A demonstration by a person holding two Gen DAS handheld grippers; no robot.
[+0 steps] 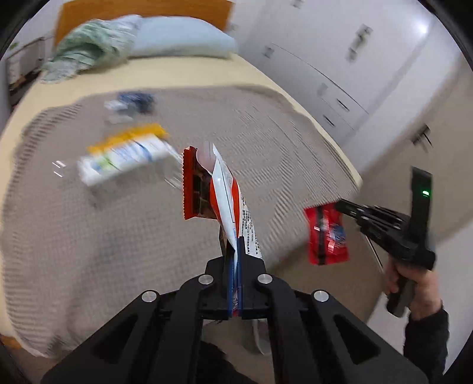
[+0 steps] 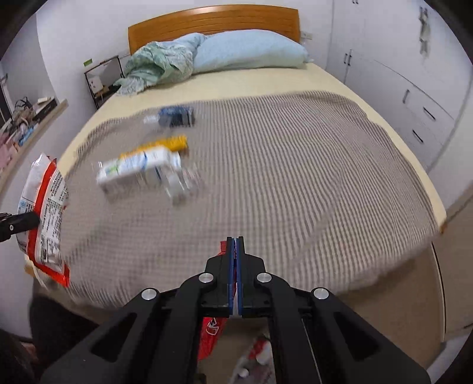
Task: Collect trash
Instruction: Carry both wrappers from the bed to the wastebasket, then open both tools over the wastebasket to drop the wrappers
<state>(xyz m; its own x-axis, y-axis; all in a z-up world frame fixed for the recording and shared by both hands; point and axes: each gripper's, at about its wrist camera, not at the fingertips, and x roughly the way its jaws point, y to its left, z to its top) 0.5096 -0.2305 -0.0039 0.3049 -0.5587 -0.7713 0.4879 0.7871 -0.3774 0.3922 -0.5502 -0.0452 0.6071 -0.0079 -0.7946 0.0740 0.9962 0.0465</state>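
Observation:
My left gripper [image 1: 235, 251] is shut on a red and white snack bag [image 1: 218, 189] and holds it up above the bed; the bag also shows at the left of the right wrist view [image 2: 44, 218]. My right gripper [image 2: 235, 245] is shut on a small red wrapper [image 2: 211, 333] that hangs below its fingers; the left wrist view shows that wrapper [image 1: 326, 234] at the bed's right edge. On the grey blanket [image 2: 280, 177] lie a white and blue carton [image 2: 139, 169], a yellow packet [image 2: 170, 143] and a dark blue wrapper [image 2: 177, 116].
A blue pillow [image 2: 251, 51] and a crumpled green cloth [image 2: 159, 63] lie at the wooden headboard [image 2: 212, 20]. White cupboards [image 2: 414, 88] stand right of the bed. A rack [image 2: 100, 81] and a cluttered shelf [image 2: 29, 118] are at the left. Trash lies on the floor [image 2: 254, 354] below.

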